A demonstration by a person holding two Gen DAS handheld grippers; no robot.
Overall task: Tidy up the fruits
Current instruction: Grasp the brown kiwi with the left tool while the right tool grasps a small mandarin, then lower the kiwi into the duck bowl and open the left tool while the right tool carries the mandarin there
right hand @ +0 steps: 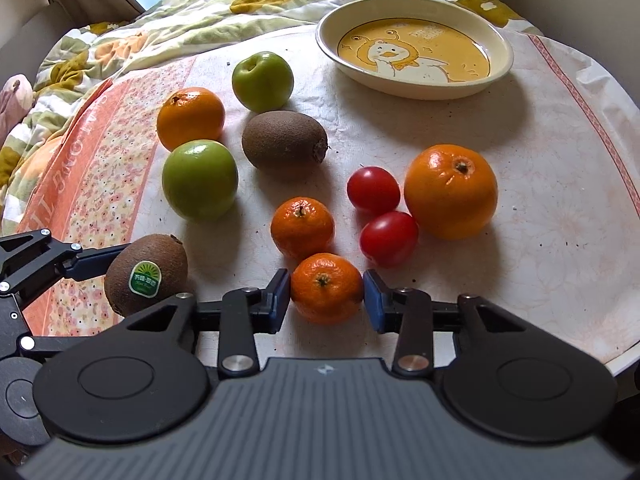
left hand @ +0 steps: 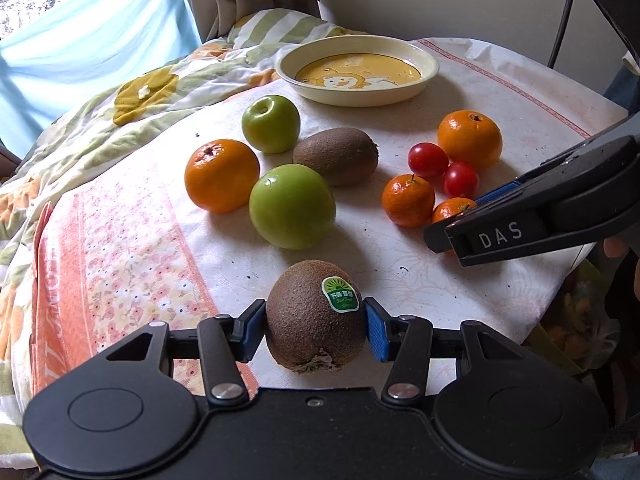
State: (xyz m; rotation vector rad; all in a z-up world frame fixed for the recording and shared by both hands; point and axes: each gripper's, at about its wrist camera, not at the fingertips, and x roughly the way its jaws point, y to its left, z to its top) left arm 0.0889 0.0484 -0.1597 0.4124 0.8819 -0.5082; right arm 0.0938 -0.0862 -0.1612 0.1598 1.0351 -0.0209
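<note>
Counted across the cloth-covered table (right hand: 560,208), the fruit comes to two kiwis, two green apples, two large oranges, two small mandarins and two red tomatoes, with one cream plate (right hand: 416,88) at the far side, bare of fruit, a cartoon duck on its yellow centre. Furthest left in the right wrist view, the stickered kiwi (right hand: 146,274) sits between the blue pads of the left gripper (left hand: 316,326), both pads pressing its fuzzy brown skin, the green label facing up, near the table's front edge. Next comes the near green apple (right hand: 199,179), with one large orange (right hand: 190,117) just behind it and the far green apple (right hand: 263,81) beyond that. The bare kiwi (right hand: 285,140) lies on its side in the middle, stem end to the right. In front of it is the loose mandarin (right hand: 302,227), and just before that the near mandarin (right hand: 327,288), glossy, green stem up, resting on the cloth with the right gripper (right hand: 326,298) closed onto it, pads against both flanks. The two tomatoes (right hand: 373,190) (right hand: 389,239) touch each other, and the other large orange (right hand: 451,191) sits just beside them on the right
</note>
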